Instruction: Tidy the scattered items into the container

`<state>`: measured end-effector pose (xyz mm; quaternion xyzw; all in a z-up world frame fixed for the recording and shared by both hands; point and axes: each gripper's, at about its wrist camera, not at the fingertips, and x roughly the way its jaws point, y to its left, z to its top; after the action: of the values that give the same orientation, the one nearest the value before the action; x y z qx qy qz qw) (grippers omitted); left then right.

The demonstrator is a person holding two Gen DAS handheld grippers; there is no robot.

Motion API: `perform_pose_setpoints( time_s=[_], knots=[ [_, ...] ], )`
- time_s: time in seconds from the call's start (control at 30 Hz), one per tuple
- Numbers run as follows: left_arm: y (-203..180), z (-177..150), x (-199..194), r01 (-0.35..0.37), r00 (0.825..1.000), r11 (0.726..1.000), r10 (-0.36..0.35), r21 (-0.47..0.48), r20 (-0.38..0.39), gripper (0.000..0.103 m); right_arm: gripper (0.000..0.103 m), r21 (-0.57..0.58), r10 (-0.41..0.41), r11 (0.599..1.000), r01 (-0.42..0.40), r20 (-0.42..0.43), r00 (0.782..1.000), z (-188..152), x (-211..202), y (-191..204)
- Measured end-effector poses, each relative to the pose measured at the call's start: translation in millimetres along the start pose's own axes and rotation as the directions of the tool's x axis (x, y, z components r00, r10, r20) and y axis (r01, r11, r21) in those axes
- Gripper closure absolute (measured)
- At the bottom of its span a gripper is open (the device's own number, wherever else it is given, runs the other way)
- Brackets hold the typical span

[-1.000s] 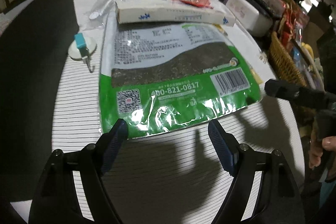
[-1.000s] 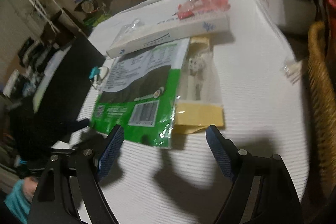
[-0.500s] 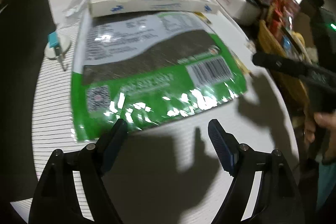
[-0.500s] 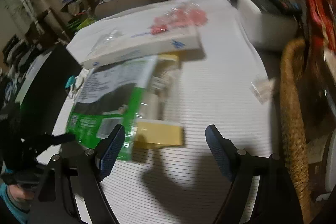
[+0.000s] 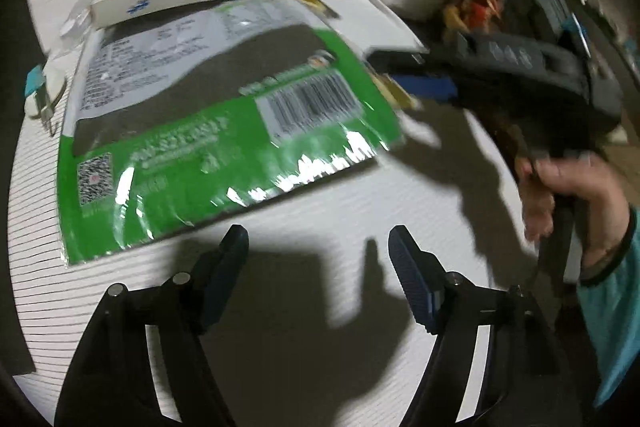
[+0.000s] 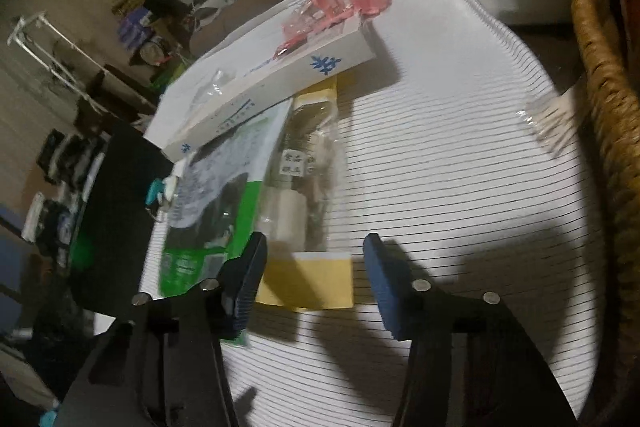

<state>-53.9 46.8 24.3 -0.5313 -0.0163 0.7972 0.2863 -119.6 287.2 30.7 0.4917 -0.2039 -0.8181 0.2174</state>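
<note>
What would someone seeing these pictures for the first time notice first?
Probably the big green seaweed packet, lying flat on the striped tablecloth ahead of the open left gripper. Next, the long white box lying across its far end, with a red-filled clear bag behind it. The right gripper, jaws just narrowed, hovers at a yellow-edged clear packet.

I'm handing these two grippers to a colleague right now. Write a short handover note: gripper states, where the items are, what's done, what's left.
Left gripper: open, empty, short of the green packet.
Right gripper: jaws have just been closing, nothing clamped yet; yellow-edged clear pouch lies between its fingers.
Items: white box lies across the far edges of the packet and the pouch, red-filled bag behind it, small clear packet beside the wicker basket.
Done: nothing visibly put away.
Left: every item.
</note>
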Motion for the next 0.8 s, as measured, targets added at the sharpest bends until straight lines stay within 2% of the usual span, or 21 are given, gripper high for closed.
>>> perform_pose_setpoints(
  time_s=[0.07, 0.1, 0.2, 0.23, 0.3, 0.4, 0.47, 0.57, 0.6, 0.67, 0.73, 0.8],
  knots=[
    [17.9, 7.0, -4.2, 0.013, 1.000, 0.998, -0.012, -0.067, 0.021, 0.034, 0.063, -0.003, 0.013, 1.000, -0.013, -0.007, 1.000, -1.7, -0.9, 1.8],
    [28.9, 10.2, -6.3, 0.024, 0.999, 0.993, -0.021, -0.117, 0.032, 0.034, 0.069, -0.007, 0.026, 1.000, -0.026, -0.014, 1.000, -3.5, -0.8, 3.2],
    [55.4, 16.8, -13.3, 0.082, 0.995, 0.970, -0.066, -0.229, 0.077, 0.034, 0.082, -0.035, 0.046, 0.998, -0.047, -0.038, 0.998, -10.5, 0.6, 11.3],
    [60.9, 19.0, -16.7, 0.100, 0.993, 0.963, -0.079, -0.250, 0.093, 0.034, 0.083, -0.052, 0.040, 0.998, -0.042, -0.045, 0.998, -13.1, 1.1, 15.1],
    [64.7, 22.1, -24.1, 0.122, 0.988, 0.959, -0.092, -0.254, 0.126, 0.034, 0.086, -0.081, 0.054, 0.995, -0.060, -0.070, 0.996, -20.3, 3.1, 23.9],
    [58.5, 26.8, -28.0, 0.091, 0.988, 0.970, -0.060, -0.224, 0.145, 0.034, 0.089, -0.149, 0.060, 0.986, -0.077, -0.116, 0.991, -32.4, 7.6, 44.0],
    [53.9, 27.0, -22.4, 0.072, 0.992, 0.976, -0.048, -0.204, 0.120, 0.034, 0.090, -0.196, 0.068, 0.976, -0.098, -0.152, 0.986, -43.8, 10.4, 58.9],
    [46.0, 23.5, -17.1, 0.084, 0.994, 0.980, -0.070, -0.181, 0.078, 0.034, 0.090, -0.273, 0.087, 0.951, -0.148, -0.226, 0.970, -63.2, 13.4, 80.1],
    [41.8, 21.9, -19.4, 0.066, 0.995, 0.984, -0.054, -0.163, 0.079, 0.034, 0.090, -0.317, 0.056, 0.939, -0.131, -0.234, 0.971, -68.6, 11.8, 86.5],
    [34.5, 19.3, -26.6, 0.028, 0.995, 0.991, -0.016, -0.127, 0.095, 0.034, 0.090, -0.359, -0.023, 0.932, -0.049, -0.193, 0.981, -65.8, 4.0, 87.0],
    [37.0, 19.7, -29.4, 0.024, 0.995, 0.990, -0.011, -0.139, 0.096, 0.034, 0.089, -0.315, -0.055, 0.949, 0.010, -0.137, 0.989, -49.6, -4.3, 71.5],
    [42.2, 19.3, -29.9, 0.041, 0.995, 0.985, -0.025, -0.166, 0.093, 0.034, 0.077, -0.213, -0.077, 0.975, 0.058, -0.079, 0.994, -25.7, -10.8, 46.8]
  ],
)
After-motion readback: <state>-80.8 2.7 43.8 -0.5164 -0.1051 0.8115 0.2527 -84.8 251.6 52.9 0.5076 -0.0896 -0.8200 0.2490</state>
